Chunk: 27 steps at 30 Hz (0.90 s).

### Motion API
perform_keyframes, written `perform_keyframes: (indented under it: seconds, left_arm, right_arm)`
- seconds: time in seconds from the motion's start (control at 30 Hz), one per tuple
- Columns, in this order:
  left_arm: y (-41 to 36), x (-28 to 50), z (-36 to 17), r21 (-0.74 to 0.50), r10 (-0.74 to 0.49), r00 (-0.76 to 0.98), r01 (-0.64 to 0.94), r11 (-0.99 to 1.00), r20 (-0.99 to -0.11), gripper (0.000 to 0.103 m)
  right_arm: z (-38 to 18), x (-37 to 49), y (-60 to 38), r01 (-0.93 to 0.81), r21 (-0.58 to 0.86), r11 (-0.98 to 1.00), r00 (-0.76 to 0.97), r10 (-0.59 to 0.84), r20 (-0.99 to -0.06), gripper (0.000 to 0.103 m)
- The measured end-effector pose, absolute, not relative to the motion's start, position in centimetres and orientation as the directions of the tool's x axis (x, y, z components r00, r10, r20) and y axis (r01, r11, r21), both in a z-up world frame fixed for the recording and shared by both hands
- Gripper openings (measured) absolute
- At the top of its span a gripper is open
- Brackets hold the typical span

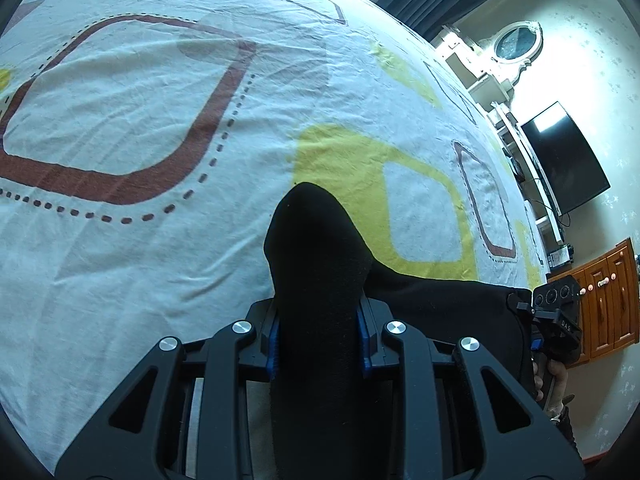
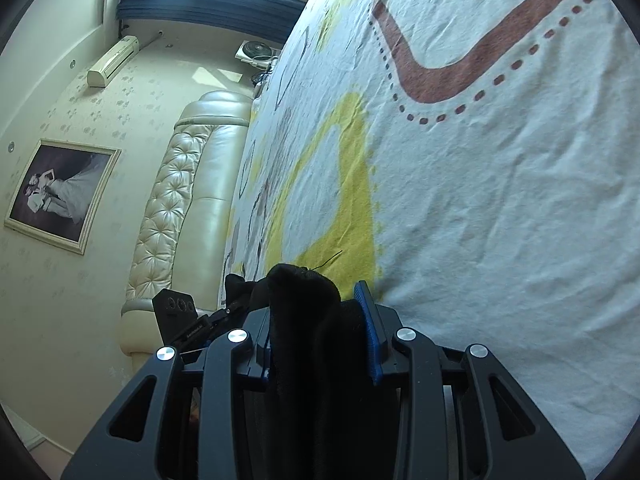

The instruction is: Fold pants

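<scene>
The left gripper [image 1: 320, 340] is clamped on a thick bunched fold of the black, soft knit pants [image 1: 316, 264], blue ribbed pads [image 1: 273, 344] pressing both sides. The right gripper [image 2: 320, 336] likewise pinches the pants, raised above the wrinkled white cotton bedsheet [image 1: 140, 128] printed with brown and yellow rounded squares.

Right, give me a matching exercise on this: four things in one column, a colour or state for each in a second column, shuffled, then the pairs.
Things:
1. pants
2. bedsheet
3. cabinet
4. left gripper

Colour or state:
A. orange-brown wood
B. white with yellow and brown shapes
C. shut on fabric
D. black

Pairs: 1-D, 2-B, 3-A, 4-C
</scene>
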<state>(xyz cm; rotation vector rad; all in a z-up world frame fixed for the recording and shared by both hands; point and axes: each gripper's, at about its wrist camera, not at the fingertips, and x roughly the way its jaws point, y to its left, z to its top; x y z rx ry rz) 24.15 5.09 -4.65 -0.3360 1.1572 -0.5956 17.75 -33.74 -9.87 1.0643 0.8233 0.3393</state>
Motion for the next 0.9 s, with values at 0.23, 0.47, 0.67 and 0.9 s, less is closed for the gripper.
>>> perform_keyframes:
  seconds: [0.23, 0.47, 0.67, 0.9]
  left_arm:
    - [7.5, 26.3, -5.1, -0.542, -0.590, 0.283, 0.235, 0.807, -0.756, 0.028]
    - [8.9, 28.2, -5.2, -0.537, -0.586, 0.288, 0.237, 0.810, -0.757, 0.028]
    - [9.2, 29.4, -5.6, -0.542, -0.593, 0.276, 0.242, 0.805, -0.757, 0.028]
    - [9.5, 29.3, -5.9, -0.561, -0.626, 0.263, 0.283, 0.778, -0.734, 0.037]
  right_arm:
    - [-10.3, 19.8, -32.2, 0.121, 0.879, 0.461, 0.653, 0.630, -0.420, 0.034]
    - [-10.3, 21.6, -31.3, 0.117, 0.879, 0.462, 0.641, 0.641, -0.422, 0.034]
    - [-10.4, 22.1, -31.0, 0.118, 0.881, 0.458, 0.639, 0.644, -0.421, 0.034]
    - [-10.4, 22.0, -31.0, 0.121, 0.891, 0.437, 0.648, 0.646, -0.405, 0.034]
